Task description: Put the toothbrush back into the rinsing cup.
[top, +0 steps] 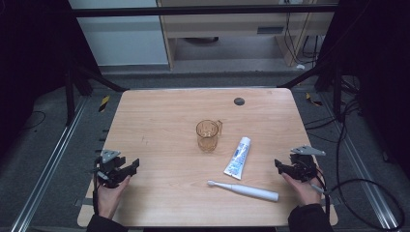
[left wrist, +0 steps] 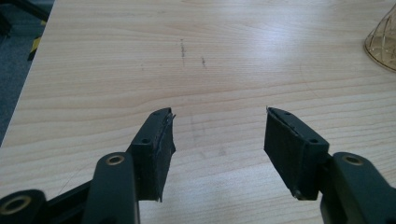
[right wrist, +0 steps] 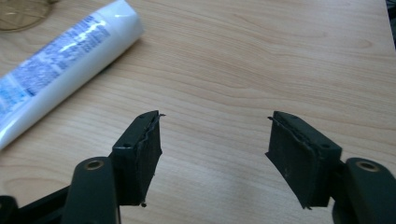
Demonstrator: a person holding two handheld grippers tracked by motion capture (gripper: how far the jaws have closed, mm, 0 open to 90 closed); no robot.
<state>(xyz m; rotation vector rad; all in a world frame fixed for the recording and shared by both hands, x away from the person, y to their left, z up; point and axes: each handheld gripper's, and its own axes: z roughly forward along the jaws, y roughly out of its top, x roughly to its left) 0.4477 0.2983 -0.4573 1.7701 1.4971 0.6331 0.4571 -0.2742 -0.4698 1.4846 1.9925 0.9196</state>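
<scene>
Tabletop [top: 159,116], cup [left wrist: 384,44] half cropped.

A small dark round disc [top: 239,101] sits near the wooden table's [top: 159,121] far edge.

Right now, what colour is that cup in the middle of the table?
The cup is see-through amber-orange, seen best in the high view.
</scene>
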